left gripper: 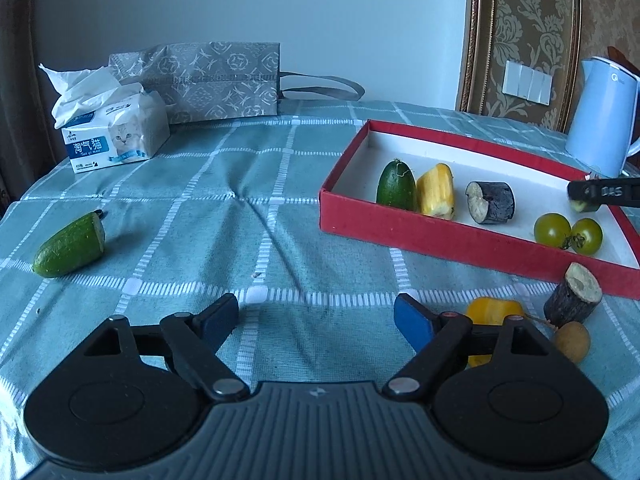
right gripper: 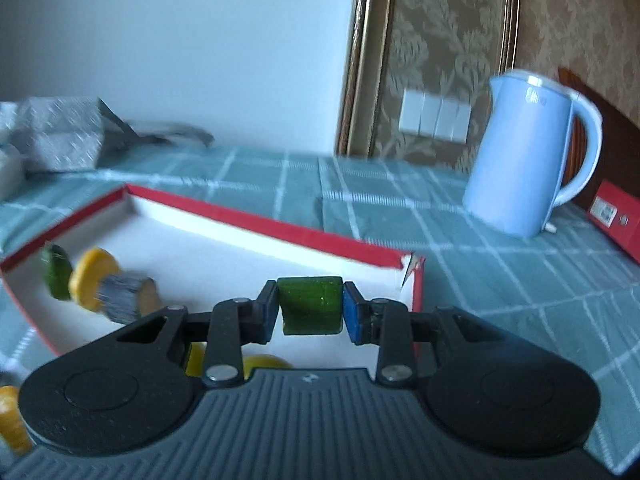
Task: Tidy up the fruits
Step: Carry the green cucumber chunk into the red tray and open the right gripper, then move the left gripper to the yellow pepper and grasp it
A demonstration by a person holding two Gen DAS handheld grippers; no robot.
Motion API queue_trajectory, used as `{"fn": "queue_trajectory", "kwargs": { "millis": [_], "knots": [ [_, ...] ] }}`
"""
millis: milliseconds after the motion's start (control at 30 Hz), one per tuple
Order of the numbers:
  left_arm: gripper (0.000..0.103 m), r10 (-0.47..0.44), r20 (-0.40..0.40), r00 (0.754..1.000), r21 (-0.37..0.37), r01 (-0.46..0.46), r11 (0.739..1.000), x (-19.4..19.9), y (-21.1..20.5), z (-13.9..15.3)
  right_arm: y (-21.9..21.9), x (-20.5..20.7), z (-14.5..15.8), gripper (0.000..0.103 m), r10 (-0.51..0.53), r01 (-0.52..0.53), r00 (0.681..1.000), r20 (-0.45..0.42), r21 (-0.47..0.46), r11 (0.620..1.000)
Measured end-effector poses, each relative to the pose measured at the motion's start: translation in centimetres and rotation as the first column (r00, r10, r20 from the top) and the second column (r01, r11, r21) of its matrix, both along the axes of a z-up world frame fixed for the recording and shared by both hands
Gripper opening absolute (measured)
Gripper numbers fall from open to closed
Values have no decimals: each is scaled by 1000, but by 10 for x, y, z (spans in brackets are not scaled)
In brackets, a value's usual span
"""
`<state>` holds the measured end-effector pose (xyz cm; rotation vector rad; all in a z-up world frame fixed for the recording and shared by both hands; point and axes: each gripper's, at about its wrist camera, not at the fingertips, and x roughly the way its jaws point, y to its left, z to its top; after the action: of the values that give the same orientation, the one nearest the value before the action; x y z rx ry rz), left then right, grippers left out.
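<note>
While the left gripper [left gripper: 316, 320] hangs over bare cloth [left gripper: 224, 208] with its jaws wide and nothing between them, the fruit lies spread across the table. Going left to right in its view: a cucumber end [left gripper: 69, 245] lies alone on the cloth at far left, with a tissue pack [left gripper: 114, 136] and a grey bag [left gripper: 208, 80] behind it near the wall. The red box [left gripper: 404, 232] sits right of centre, and inside it stand a cucumber piece [left gripper: 396, 186], a yellow piece [left gripper: 436, 190] touching it, a dark eggplant chunk [left gripper: 490, 202] and two green tomatoes [left gripper: 568, 234] side by side. Just outside the box's near wall, beside the left gripper's right finger, lie a second yellow piece [left gripper: 494, 310], another eggplant chunk [left gripper: 573, 298] and a small tan fruit [left gripper: 572, 340].

At the right edge the right gripper [right gripper: 310, 308] reaches over the box – its pads are clamped on a short green cucumber slice [right gripper: 310, 306], held above the white floor near the box's right corner. A blue kettle [right gripper: 524, 152] stands behind – well clear of the box.
</note>
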<state>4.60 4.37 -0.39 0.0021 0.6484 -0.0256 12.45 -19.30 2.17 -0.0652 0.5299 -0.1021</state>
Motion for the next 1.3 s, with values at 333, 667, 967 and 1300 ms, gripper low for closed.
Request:
{"fn": "queue_trajectory", "kwargs": {
  "millis": [333,667,967,1300],
  "knots": [
    [91,-10,-2,1000,15,10,1000,1,-3,-2,4,27,-17,41,0,-6,993,-119,-49,999],
    [93,-11,-2,1000,22,11,1000,1,-5,-3,-8,-47,11,85,-49,41,993,112,77,996],
    [94,-9,-2,1000,21,9,1000,1,-5,-3,1,-151,2,85,62,-120,949,310,171,978],
    [94,-29,9,1000,-78,29,996,-3,7,2,9,-162,-13,85,89,-121,965,247,119,985]
  ]
}}
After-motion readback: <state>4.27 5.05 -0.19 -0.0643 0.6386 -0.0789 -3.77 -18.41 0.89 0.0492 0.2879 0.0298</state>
